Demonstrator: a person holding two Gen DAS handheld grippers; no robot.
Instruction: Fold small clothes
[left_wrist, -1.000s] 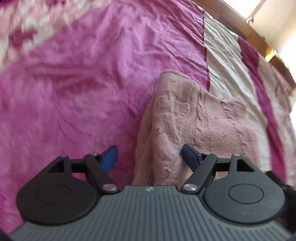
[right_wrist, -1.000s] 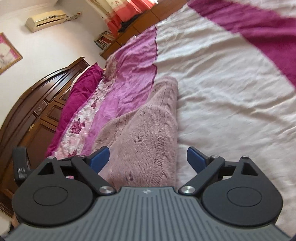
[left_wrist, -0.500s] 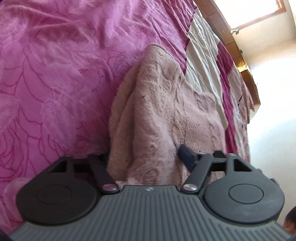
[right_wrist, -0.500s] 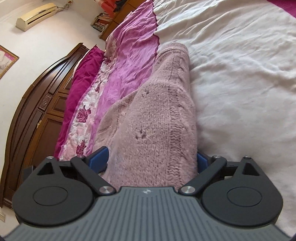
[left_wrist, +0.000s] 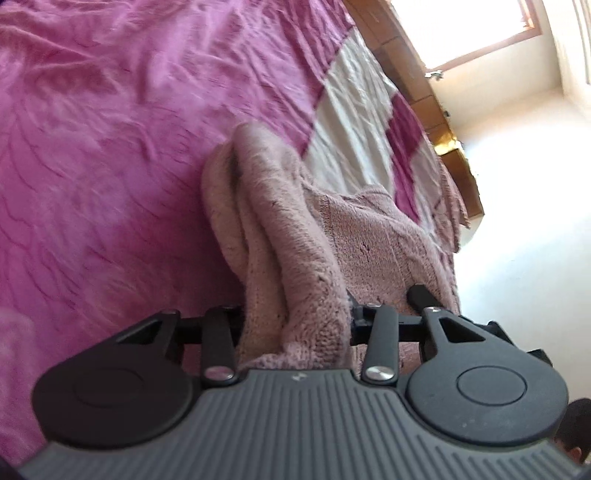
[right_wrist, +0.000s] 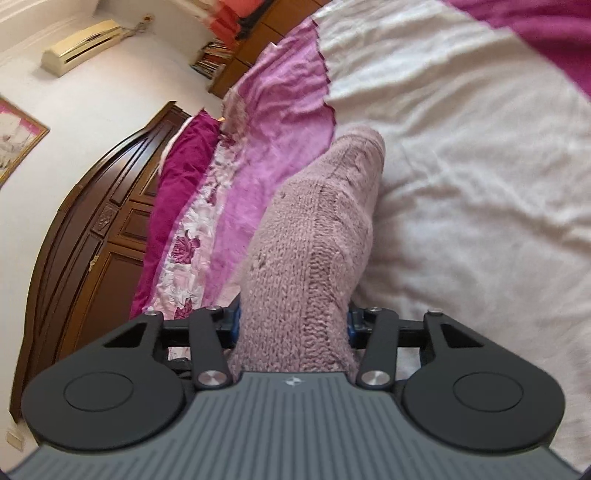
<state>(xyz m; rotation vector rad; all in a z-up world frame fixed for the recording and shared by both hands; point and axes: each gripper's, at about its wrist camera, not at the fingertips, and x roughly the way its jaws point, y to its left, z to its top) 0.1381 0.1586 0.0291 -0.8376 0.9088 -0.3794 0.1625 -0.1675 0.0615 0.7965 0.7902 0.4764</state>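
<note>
- The left gripper (left_wrist: 295, 321) has just been closing its jaws, and a thick bunch of the pink knit sweater (left_wrist: 280, 236) is between them now. The cloth fills the whole gap, so the jaws are squeezing it.
- The right gripper (right_wrist: 293, 325) has just been closing too. Its blue pads (right_wrist: 235, 322) press on both sides of another part of the sweater (right_wrist: 314, 236), so it has a grip as well.
- The sweater lies on the bed cover (left_wrist: 110, 147), with the near parts lifted up into the two grippers. Its far end rests on the cover, where the pink stripe meets the cream stripe (right_wrist: 461, 166).
- In the left view the sweater is bunched in soft folds. In the right view it looks like one long roll running away from the gripper.
- A dark wooden headboard (right_wrist: 92, 236) stands at the end of the bed.
- A cream air cooler (right_wrist: 83, 46) hangs on the wall.
</note>
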